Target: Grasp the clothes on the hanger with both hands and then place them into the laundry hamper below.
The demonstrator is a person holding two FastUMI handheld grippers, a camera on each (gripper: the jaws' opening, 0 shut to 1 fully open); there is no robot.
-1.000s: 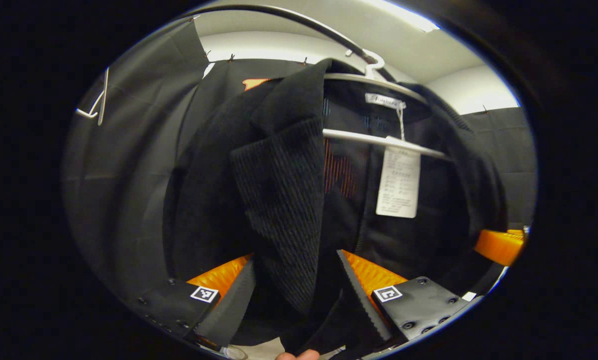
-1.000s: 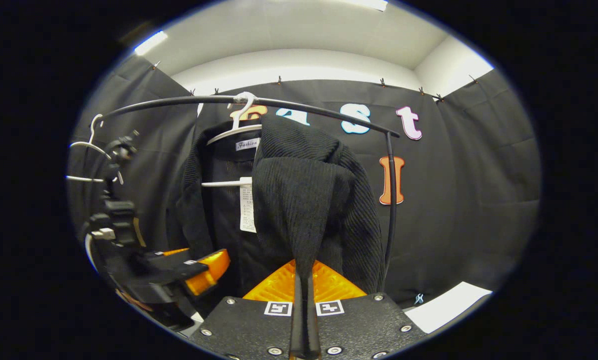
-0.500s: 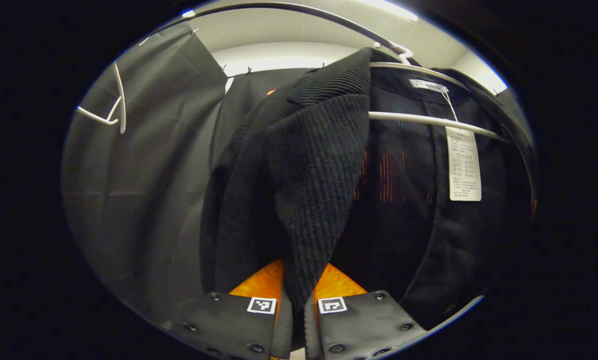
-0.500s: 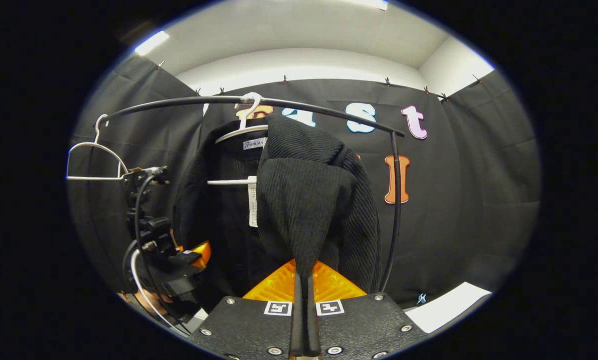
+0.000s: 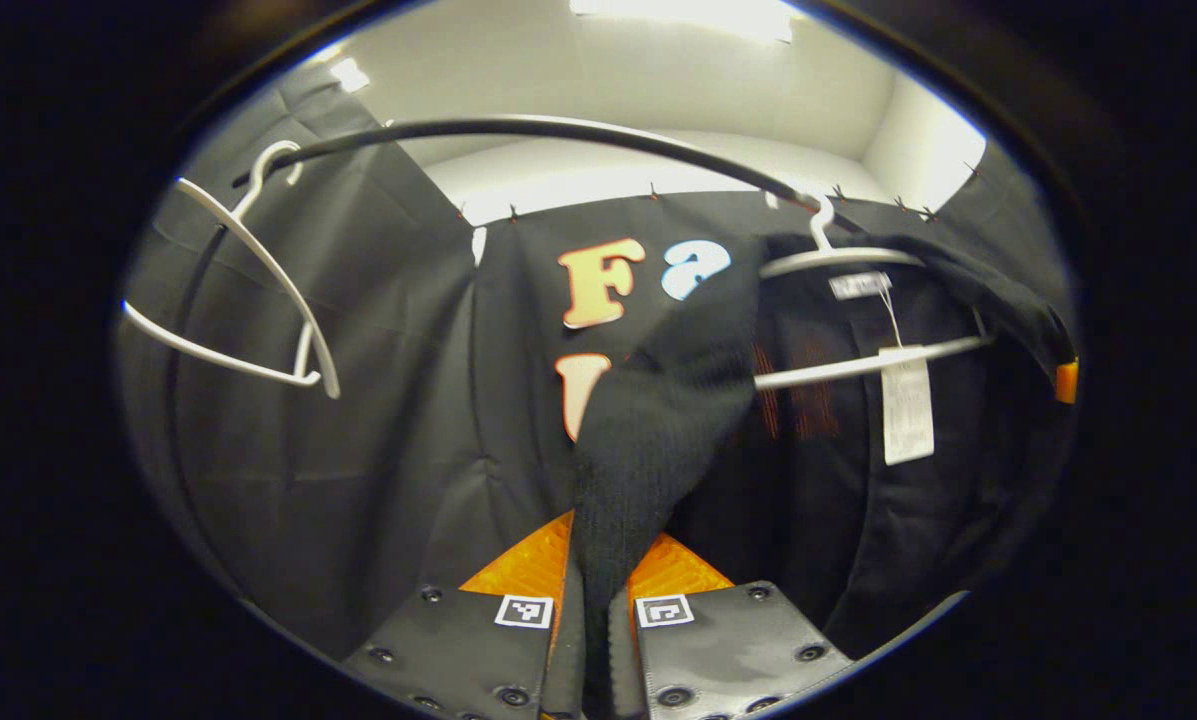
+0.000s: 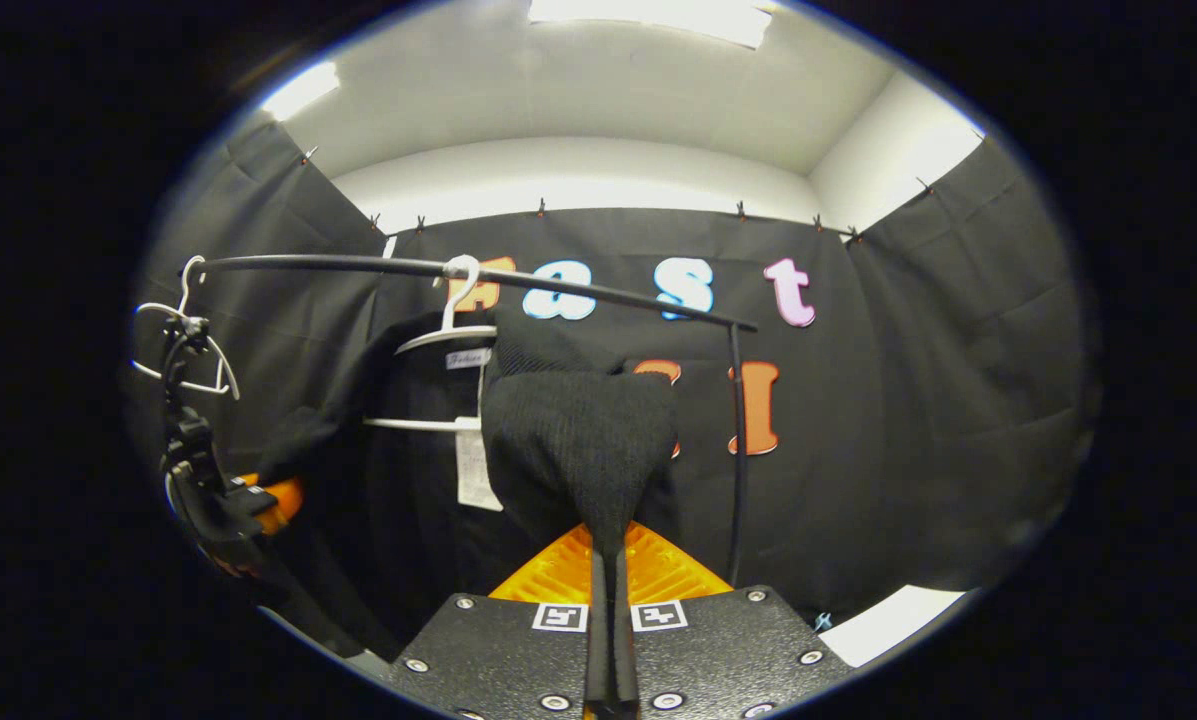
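The left gripper (image 5: 594,640) is clamped on a fold of the black jacket (image 5: 658,420), which rises from its fingers toward the white hanger (image 5: 858,262) on the rail (image 5: 558,128). The right gripper (image 6: 610,640) pinches the jacket's other front edge the same way.

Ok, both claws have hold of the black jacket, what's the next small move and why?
Probably draw both claws outward and down to slide the jacket off the white hanger. The left claw and right claw each pinch a front edge, but the collar is draped on the hanger, which hooks over the rail.
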